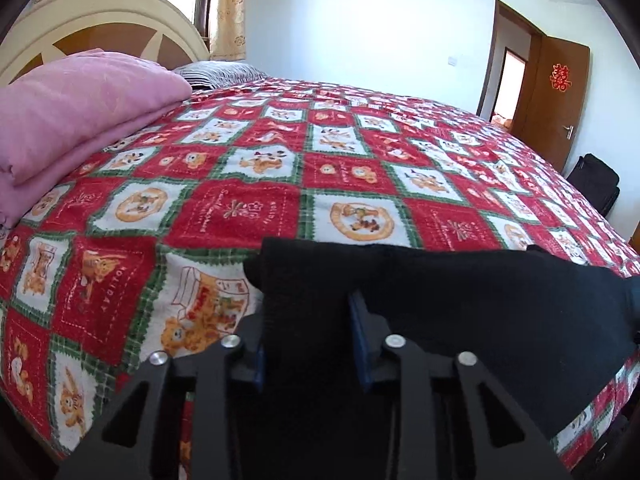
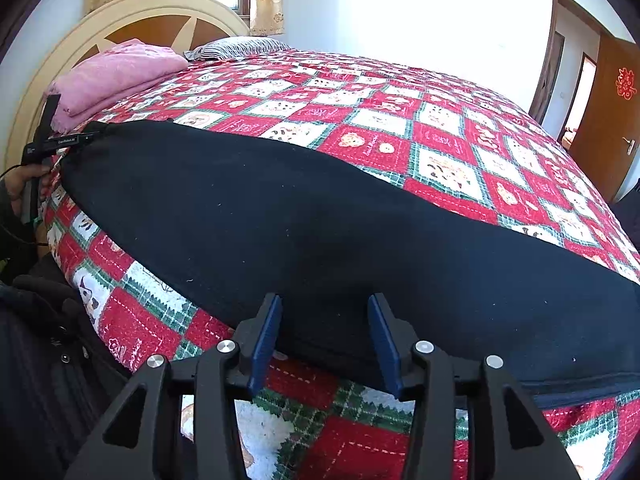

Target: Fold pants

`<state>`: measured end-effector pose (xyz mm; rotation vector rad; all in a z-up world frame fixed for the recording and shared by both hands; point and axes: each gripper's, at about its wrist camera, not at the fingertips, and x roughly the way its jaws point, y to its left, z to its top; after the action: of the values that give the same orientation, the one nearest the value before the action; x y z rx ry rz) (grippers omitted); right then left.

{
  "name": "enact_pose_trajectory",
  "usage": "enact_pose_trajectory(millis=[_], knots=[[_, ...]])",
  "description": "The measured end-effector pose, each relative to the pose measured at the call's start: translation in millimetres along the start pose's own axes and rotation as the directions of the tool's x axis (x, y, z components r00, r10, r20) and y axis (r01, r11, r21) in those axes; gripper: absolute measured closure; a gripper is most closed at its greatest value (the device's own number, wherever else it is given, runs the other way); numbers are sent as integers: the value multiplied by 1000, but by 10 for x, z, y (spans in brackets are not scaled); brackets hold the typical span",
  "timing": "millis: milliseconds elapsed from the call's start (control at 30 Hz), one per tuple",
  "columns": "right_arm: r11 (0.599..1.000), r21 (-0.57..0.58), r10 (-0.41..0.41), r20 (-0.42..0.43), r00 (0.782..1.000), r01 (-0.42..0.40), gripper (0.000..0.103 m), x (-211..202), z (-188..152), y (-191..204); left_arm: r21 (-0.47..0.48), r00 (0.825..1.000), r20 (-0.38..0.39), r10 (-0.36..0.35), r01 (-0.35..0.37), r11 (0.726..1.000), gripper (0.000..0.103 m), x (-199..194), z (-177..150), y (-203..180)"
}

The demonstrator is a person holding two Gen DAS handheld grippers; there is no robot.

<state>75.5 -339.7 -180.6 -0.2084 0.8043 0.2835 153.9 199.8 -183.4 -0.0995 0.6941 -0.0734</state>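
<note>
The black pants [image 2: 320,232] lie in a long band along the near edge of the bed, on a red and white patterned quilt [image 2: 400,120]. My right gripper [image 2: 326,312] is open, its blue fingers [image 2: 266,336] astride the pants' near edge. In the left wrist view the pants [image 1: 460,292] end at the left; my left gripper [image 1: 310,320] has fabric between its blue pads and looks open, the jaws set wide apart. The left gripper also shows in the right wrist view [image 2: 60,142] at the pants' far left end.
A folded pink blanket [image 1: 80,112] and a striped pillow [image 2: 236,48] lie by the headboard [image 2: 152,12]. A brown door [image 1: 556,92] stands open at the right. A black bag [image 1: 592,184] sits on the floor beyond the bed.
</note>
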Motion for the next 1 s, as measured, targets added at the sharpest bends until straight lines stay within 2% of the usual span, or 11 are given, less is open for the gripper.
enact_pose_trajectory(millis=[33, 167, 267, 433, 533, 600, 667, 767, 800, 867, 1000], knots=[[1000, 3, 1, 3, 1000, -1, 56, 0, 2, -2, -2, 1000, 7, -9, 9, 1000, 76, -12, 4, 3], [1000, 14, 2, 15, 1000, -2, 55, -13, 10, -1, -78, 998, 39, -55, 58, 995, 78, -116, 68, 110], [1000, 22, 4, 37, 999, -5, 55, -49, 23, -4, -82, 996, 54, -65, 69, 994, 78, -204, 142, 127], [1000, 8, 6, 58, 998, -7, 55, -82, 35, 30, -94, 997, 59, -41, 46, 995, 78, -265, 193, 218], [1000, 6, 10, 59, 998, -11, 55, -83, 25, 50, -148, 998, 63, -12, 21, 989, 78, -283, 202, 428], [1000, 1, 12, 60, 998, -12, 54, -84, 21, 67, -167, 999, 37, -22, 28, 986, 78, -237, 164, 524], [1000, 0, 17, 51, 999, -17, 51, -60, 16, 80, -157, 1000, -18, -5, 2, 988, 71, -123, 82, 518], [1000, -8, 7, 37, 999, -7, 50, -33, 8, 99, -157, 999, -26, 45, -48, 986, 51, -82, 14, 526], [1000, -13, 1, 43, 999, -1, 50, -57, 10, 96, -159, 998, -20, 57, -59, 985, 44, -106, 18, 537], [1000, -10, -18, 68, 998, 19, 50, -133, 31, 45, -157, 996, 14, 86, -83, 984, 43, -201, 52, 537], [994, 86, -71, 86, 994, 63, 50, -225, 81, -277, -125, 981, 85, 176, -165, 978, 22, -401, 117, 451]])
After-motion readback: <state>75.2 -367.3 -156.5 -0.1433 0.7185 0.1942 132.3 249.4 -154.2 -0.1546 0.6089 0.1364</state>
